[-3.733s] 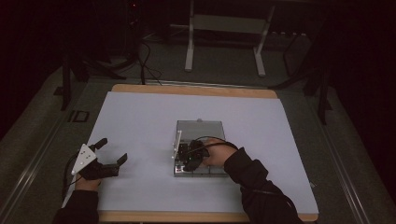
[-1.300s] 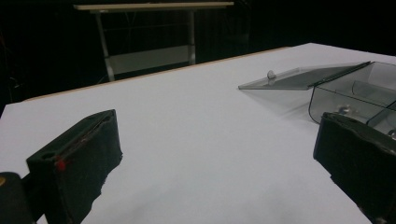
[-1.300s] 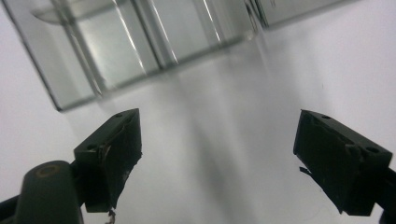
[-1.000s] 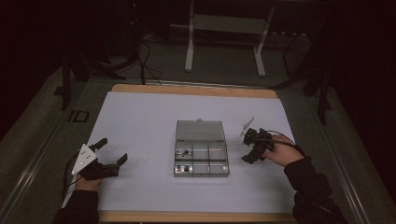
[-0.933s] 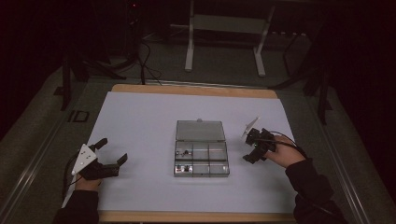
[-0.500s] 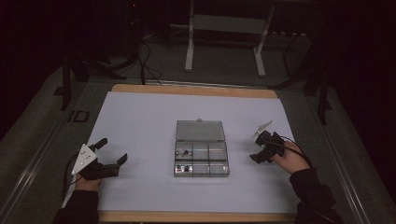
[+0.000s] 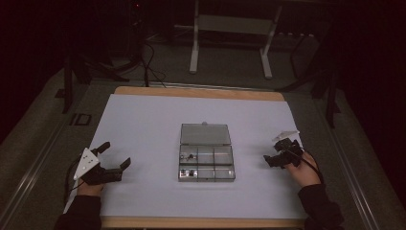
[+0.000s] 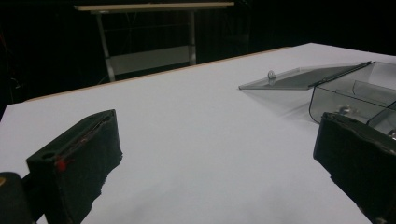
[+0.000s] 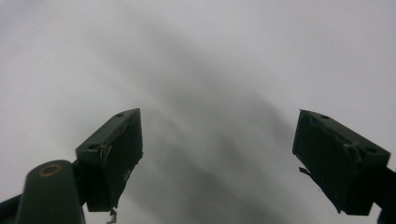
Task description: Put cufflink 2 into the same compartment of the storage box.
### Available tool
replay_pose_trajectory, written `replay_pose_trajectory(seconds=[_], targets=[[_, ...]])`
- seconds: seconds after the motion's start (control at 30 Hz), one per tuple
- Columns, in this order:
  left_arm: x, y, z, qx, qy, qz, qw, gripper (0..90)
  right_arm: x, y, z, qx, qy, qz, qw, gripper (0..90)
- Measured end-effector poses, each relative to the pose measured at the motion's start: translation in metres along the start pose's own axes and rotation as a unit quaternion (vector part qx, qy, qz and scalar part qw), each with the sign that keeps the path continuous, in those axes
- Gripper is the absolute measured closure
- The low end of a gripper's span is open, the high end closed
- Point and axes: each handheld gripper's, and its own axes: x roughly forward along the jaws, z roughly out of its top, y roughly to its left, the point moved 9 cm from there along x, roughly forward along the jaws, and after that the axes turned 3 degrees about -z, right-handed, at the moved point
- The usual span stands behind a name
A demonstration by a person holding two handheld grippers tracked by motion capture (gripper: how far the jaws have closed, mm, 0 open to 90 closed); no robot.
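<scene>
Hand-held gripper over white table

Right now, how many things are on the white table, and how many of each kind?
Clear plastic box with its lid open: 1
Grippers, the left gripper and the right gripper, both open: 2
Small parts in the box compartments: at least 2, too small to count for sure
Total: 3 things, plus the small parts

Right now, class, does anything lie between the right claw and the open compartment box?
Nothing visible does. Bare white table cover separates the right claw from the compartment box; its lid lies open toward the far side.
</scene>
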Motion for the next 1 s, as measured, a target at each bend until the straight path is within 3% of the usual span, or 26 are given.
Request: replay_pose_trajectory(seconds=[0.23,0.57,0.77,1.0], targets=[[0.0,0.0,0.0,0.0,0.0,0.0,1.0,1.7,0.001,-0.013,-0.014,0.046,-0.02,-0.026,0.9984,15.8],[0.0,0.0,0.0,0.0,0.0,0.0,1.0,1.6,0.002,-0.022,-0.032,0.068,-0.034,-0.052,0.9957,15.1],[0.0,0.0,0.0,0.001,0.0,0.0,1.0,1.6,0.001,-0.027,-0.047,0.097,-0.048,-0.069,0.9918,14.7],[0.0,0.0,0.0,0.0,0.001,0.001,1.0,1.7,-0.009,-0.033,-0.059,0.141,-0.092,-0.083,0.9822,14.4]])
